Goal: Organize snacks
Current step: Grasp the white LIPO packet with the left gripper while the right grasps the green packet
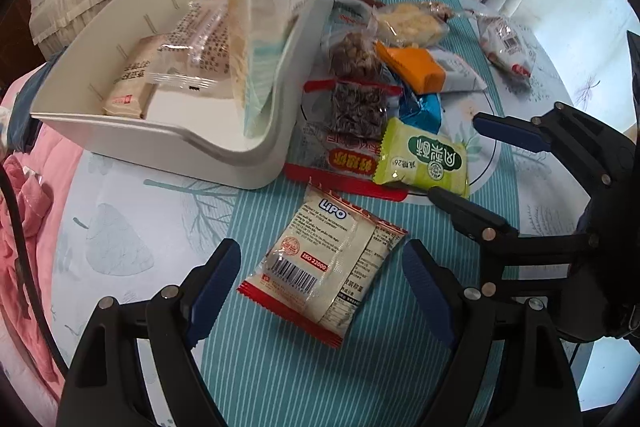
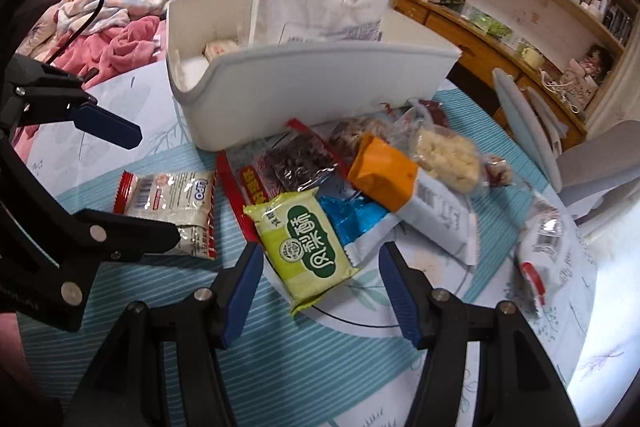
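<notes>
Leftmost on the tablecloth (image 1: pixel 256 367) stands the white bin (image 1: pixel 160 147), already holding a few wrapped snacks and one tall bag leaning against its wall. Just right of it, apart from the heap, the Lipo packet (image 1: pixel 320 267) lies flat, label side up, squarely between the spread jaws of the left gripper (image 1: pixel 320 291), which holds nothing. Further right the green packet (image 2: pixel 306 251) sits at the near edge of the loose pile (image 2: pixel 380 163), overlapping a red-edged wrapper and a blue one, and the right gripper (image 2: pixel 318 291) hangs over it with jaws apart, equally empty. Both hands look poised for a pick, so the step in hand seems to be the approach. Next, each would need to settle lower and pinch its packet by the edges, the green one without dragging its neighbours, then carry it left into the bin.
</notes>
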The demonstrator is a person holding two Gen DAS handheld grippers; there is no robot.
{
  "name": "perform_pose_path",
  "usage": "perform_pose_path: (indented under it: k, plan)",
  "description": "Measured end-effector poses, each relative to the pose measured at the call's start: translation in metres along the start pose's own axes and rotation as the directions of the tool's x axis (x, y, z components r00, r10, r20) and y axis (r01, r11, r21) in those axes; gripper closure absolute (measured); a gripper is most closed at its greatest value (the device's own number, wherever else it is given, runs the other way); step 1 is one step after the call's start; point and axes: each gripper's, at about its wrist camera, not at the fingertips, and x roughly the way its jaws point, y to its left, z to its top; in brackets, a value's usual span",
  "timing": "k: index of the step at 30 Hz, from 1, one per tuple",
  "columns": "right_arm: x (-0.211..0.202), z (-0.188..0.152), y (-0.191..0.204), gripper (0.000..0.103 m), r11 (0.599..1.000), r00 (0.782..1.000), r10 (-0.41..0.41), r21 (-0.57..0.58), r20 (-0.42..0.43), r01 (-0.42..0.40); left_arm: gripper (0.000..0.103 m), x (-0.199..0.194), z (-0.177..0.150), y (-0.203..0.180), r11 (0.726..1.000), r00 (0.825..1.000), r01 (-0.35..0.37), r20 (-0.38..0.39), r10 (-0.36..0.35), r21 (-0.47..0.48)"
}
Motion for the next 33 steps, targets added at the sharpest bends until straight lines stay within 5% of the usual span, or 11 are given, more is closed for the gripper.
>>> perform_pose_path:
  k: [15,20,23,33]
  plan:
    - [0.025,0.002,-0.005,0.044,0.995,0.996,0.091,0.038,-0.02,-0.09,0.021,0.036,0.006,0.004,0.999,0.997,0.037,-0.066,-0.036,0.0]
    - [0.026,0.003,-0.005,0.06,0.987,0.988,0.149,0.062,-0.032,-0.147,0.024,0.037,0.008,0.006,0.999,0.999,0.031,-0.043,-0.029,0.029]
    - [0.027,0.004,-0.005,0.062,0.985,0.987,0.155,0.076,-0.043,-0.152,0.036,0.036,0.01,0.004,0.998,1.0,-0.006,-0.025,0.007,0.063]
    - [0.027,0.01,-0.005,0.063,0.977,0.98,0.148,0.172,-0.131,-0.125,0.048,0.03,0.009,0.012,0.999,1.0,0.005,-0.03,-0.004,0.044]
